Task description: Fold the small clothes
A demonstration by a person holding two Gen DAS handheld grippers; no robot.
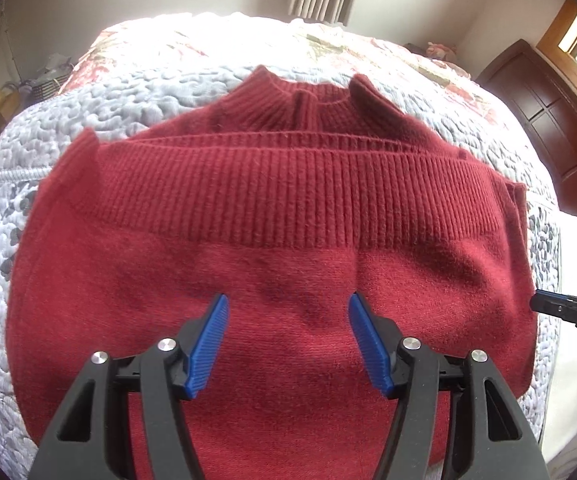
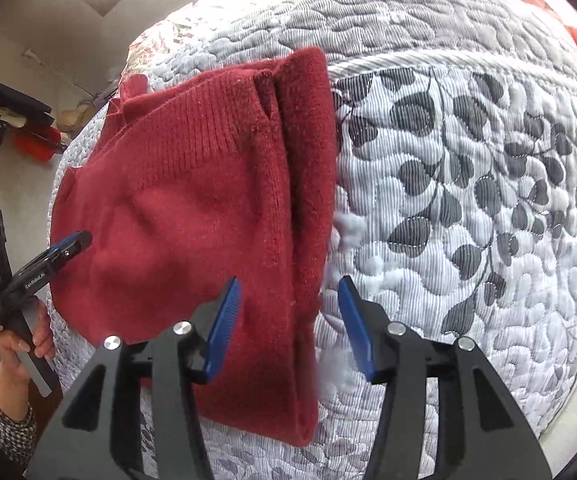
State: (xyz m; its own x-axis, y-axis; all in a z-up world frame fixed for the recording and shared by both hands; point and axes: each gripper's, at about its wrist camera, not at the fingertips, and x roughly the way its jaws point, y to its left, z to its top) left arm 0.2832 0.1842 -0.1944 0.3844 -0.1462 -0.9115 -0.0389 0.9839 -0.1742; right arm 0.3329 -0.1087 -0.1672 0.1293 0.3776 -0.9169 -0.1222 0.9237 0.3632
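A: Why does the left gripper hang over the middle of the sweater?

B: I'd judge it's free to press or pick a fold line; its fingers are wide apart, holding nothing. The sweater lies on the quilt, hem band turned up toward the collar.

A: And the right gripper?

B: Also spread wide and empty, straddling the folded side edge, likely to tidy it.

A: Count?

B: One sweater, two grippers, one quilt.
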